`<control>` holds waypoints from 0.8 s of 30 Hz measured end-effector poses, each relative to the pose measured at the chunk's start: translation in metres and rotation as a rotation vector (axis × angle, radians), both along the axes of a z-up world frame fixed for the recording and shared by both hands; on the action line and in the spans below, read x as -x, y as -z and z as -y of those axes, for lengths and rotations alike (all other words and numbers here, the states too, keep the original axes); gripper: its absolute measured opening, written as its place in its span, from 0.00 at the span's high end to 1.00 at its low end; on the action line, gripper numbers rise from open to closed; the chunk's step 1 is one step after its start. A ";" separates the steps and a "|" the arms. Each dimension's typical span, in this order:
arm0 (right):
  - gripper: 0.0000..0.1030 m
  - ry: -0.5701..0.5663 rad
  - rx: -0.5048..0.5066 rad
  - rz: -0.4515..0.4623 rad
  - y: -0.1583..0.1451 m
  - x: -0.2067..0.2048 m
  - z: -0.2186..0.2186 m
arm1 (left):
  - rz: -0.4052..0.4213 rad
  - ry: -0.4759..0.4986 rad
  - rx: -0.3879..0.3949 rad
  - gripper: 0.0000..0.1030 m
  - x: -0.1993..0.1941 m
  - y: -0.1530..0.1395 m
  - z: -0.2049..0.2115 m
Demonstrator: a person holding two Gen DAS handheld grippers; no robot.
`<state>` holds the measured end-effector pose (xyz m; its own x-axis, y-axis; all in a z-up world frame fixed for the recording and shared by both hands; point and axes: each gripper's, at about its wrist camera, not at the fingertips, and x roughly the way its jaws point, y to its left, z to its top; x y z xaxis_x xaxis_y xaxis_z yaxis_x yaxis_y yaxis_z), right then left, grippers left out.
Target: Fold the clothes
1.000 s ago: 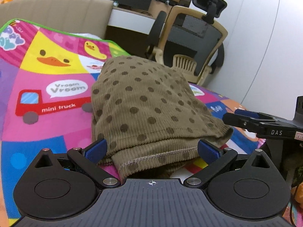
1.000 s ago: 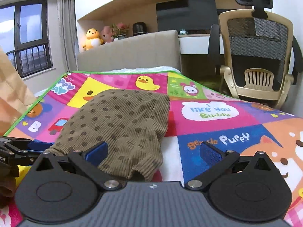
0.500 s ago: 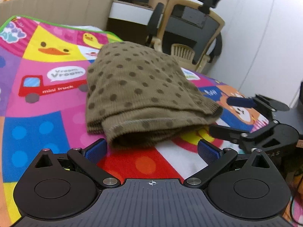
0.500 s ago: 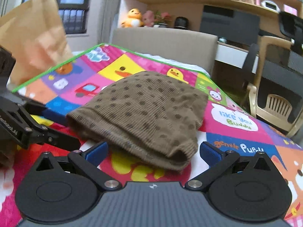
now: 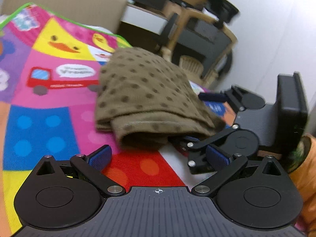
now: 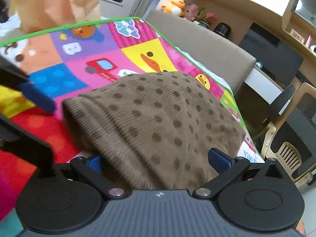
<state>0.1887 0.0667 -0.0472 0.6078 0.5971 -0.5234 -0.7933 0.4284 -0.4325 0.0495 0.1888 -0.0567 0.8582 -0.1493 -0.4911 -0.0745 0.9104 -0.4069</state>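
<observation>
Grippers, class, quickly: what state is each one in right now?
Left gripper: open, holding nothing.
Right gripper: open, its fingers either side of the folded brown dotted garment, not clamped.

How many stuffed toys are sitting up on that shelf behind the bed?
2. A yellow duck toy sits on the shelf, and a pink toy is right beside it, next to a plant. More may be hidden.

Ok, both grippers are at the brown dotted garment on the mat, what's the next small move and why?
Probably close the right gripper: its open fingers already straddle the folded garment's near edge, while the left gripper sits open, short of the cloth.
</observation>
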 end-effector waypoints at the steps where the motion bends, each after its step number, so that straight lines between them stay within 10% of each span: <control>1: 0.00 0.014 -0.006 -0.003 -0.001 -0.007 -0.005 | 0.000 -0.007 0.017 0.00 0.000 0.001 -0.003; 8: 0.00 0.132 -0.046 0.020 0.001 -0.032 -0.020 | -0.001 -0.005 0.018 0.00 -0.001 0.001 -0.003; 17: 0.00 0.208 -0.208 -0.246 -0.021 -0.003 0.066 | -0.025 -0.012 -0.030 0.00 -0.005 -0.001 0.004; 24: 0.00 0.350 -0.233 -0.339 -0.014 0.007 0.117 | -0.173 -0.054 -0.345 0.00 -0.028 -0.010 0.055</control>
